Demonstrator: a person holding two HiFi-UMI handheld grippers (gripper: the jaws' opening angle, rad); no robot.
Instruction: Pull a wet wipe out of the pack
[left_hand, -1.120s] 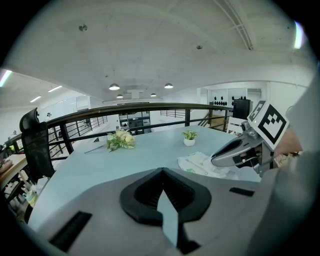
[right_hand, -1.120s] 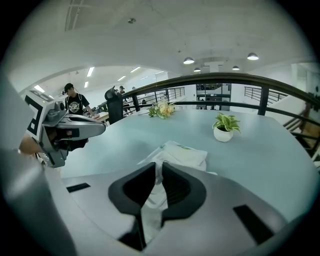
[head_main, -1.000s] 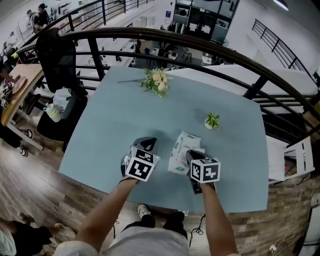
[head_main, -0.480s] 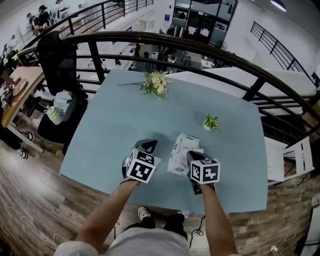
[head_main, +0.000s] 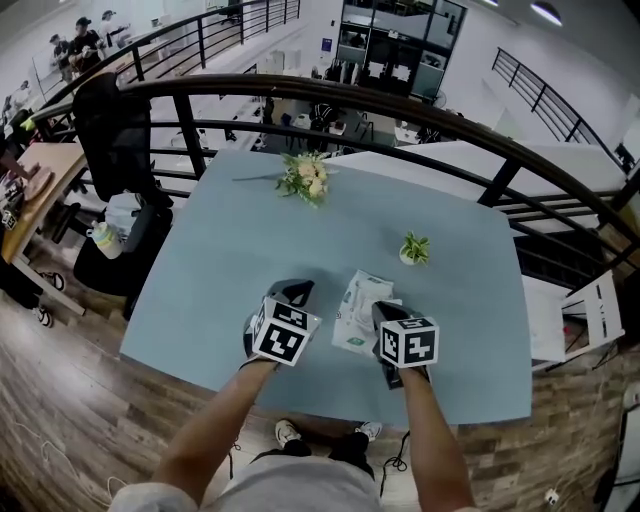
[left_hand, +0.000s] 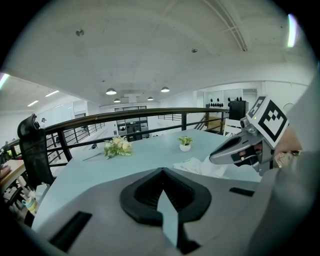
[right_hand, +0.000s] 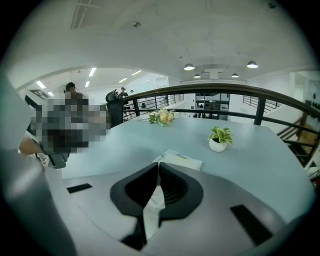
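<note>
Wipes sit in a soft white and green pack (head_main: 356, 305) that lies flat on the pale blue table (head_main: 230, 260), near the edge where the person stands. In the head view, the right gripper (right_hand: 158, 167) is at about 5 o'clock from the pack, with its tip over the pack's near end. Its two black jaws are pressed together on a wet wipe (right_hand: 151, 206). The white sheet shows as a thin strip between the jaws. The rest of the pack lies just past the jaw tips, at 12 o'clock in the right gripper view.

The left gripper (left_hand: 161, 172) is at about 9 o'clock from the pack, near it but not touching it. Its jaws are closed, tip against tip, and it is over the table. In the left gripper view the right gripper is at 3 o'clock, and some white wipe sticks up from the pack under its nose.

A small plant pot (head_main: 413, 250) stands at about 1 o'clock from the pack, well apart from it. A bunch of flowers (head_main: 305, 178) lies at about 11 o'clock, near the far edge. A black railing (head_main: 400, 100) curves round behind the table. A black chair (head_main: 112, 115) stands at 10 o'clock, off the table.
</note>
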